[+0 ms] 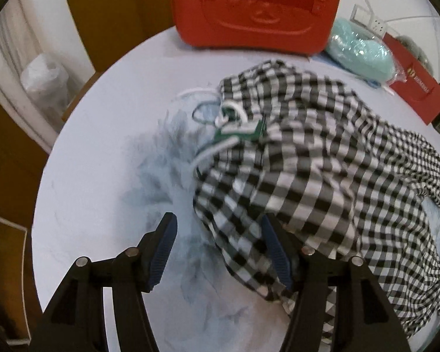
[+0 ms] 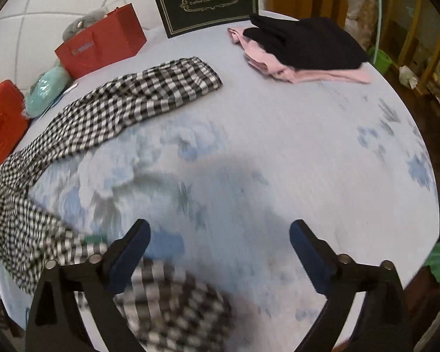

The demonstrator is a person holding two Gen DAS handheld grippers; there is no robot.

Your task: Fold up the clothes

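A: Where was the checked garment?
B: Crumpled on the table. The left gripper gaped wide, cloth between its fingers, ungripped. The right gripper was wide open too, empty, cloth near its left finger.
A: Count?
B: One checked garment, two folded pieces, three bags.

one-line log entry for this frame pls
stage: pre-grasp | left claw: open over black-and-white checked cloth garment | right claw: open, empty | black folded garment on pink garment
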